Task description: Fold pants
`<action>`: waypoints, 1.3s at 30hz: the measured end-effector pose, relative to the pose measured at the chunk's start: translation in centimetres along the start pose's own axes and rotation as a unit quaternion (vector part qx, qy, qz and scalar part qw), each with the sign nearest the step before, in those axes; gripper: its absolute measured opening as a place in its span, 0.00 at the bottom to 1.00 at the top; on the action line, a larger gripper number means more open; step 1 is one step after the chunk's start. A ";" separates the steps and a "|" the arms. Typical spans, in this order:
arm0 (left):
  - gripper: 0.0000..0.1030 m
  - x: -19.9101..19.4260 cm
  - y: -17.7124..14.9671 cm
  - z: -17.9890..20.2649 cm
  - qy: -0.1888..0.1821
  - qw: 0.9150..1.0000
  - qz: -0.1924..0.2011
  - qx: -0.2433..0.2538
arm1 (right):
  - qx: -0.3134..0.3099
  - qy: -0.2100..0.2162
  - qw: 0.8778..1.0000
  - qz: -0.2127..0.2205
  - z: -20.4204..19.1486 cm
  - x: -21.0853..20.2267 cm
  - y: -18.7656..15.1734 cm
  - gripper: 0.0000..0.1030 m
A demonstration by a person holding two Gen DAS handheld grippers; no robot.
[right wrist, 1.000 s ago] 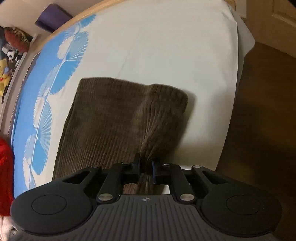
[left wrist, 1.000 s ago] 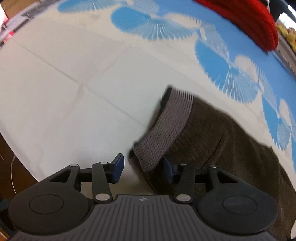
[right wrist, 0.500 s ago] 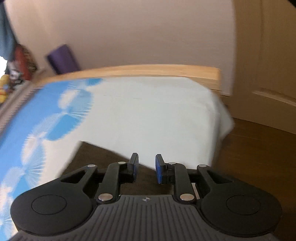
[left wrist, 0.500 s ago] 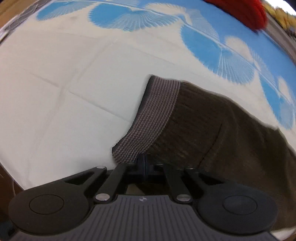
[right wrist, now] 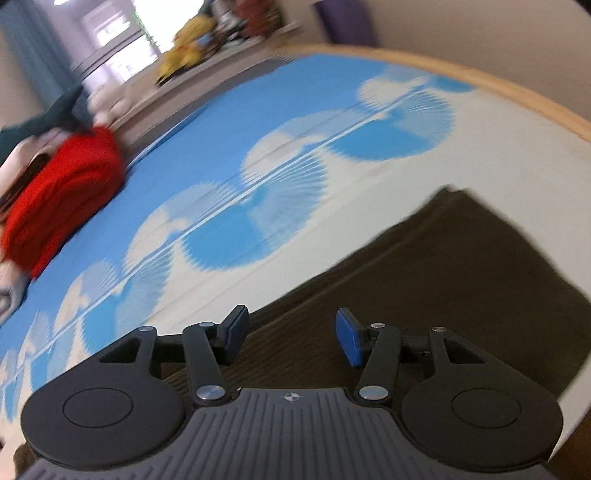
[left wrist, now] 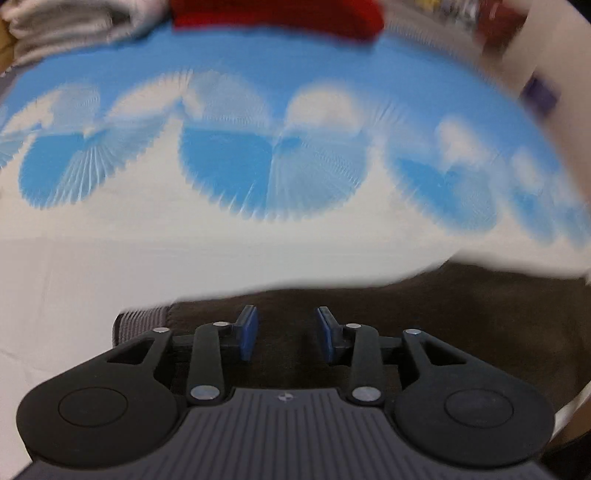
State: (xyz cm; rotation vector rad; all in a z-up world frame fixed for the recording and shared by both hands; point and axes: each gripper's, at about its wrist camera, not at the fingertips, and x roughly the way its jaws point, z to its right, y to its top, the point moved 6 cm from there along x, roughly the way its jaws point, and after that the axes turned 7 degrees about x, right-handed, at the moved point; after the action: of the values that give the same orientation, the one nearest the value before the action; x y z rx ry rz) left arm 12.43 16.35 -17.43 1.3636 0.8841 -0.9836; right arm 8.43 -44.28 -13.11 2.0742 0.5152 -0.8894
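The dark brown corduroy pants lie flat on the bed, with the grey ribbed waistband at the left in the left wrist view. My left gripper is open and empty just above the pants. In the right wrist view the pants lie spread to the right. My right gripper is open and empty over their near edge. Both views are blurred.
The bed sheet is white with blue fan patterns. A red folded garment lies at the far side, also in the left wrist view. A wooden bed edge runs at the right. White folded laundry sits far left.
My left gripper was shut on the waistband half a second ago and has let go and opened. My right gripper has opened wider. Both have swung to face across the bed.
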 end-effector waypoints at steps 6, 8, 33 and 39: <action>0.28 1.2 1.0 -0.1 0.039 0.999 -0.014 -0.005 | 0.015 0.014 0.996 -0.086 -4.0 3.4 -2.7 0.53; 0.38 0.3 1.2 1.1 0.019 1.000 0.008 0.005 | 0.036 0.006 0.993 -0.114 -4.4 5.1 -3.2 0.54; 0.34 6.6 3.4 21.6 0.006 0.979 0.032 0.203 | 0.095 -0.157 0.982 0.033 -4.9 5.9 0.8 0.00; 0.32 5.4 4.6 21.0 -0.009 0.988 0.032 0.148 | 0.140 -0.124 0.982 -0.006 -1.1 6.8 1.9 0.03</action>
State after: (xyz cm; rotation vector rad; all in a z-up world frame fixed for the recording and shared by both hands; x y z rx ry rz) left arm 17.54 -5.01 -20.15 1.6196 0.6939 -1.1080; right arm 14.62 -44.17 -16.64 2.1656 0.2815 -1.2686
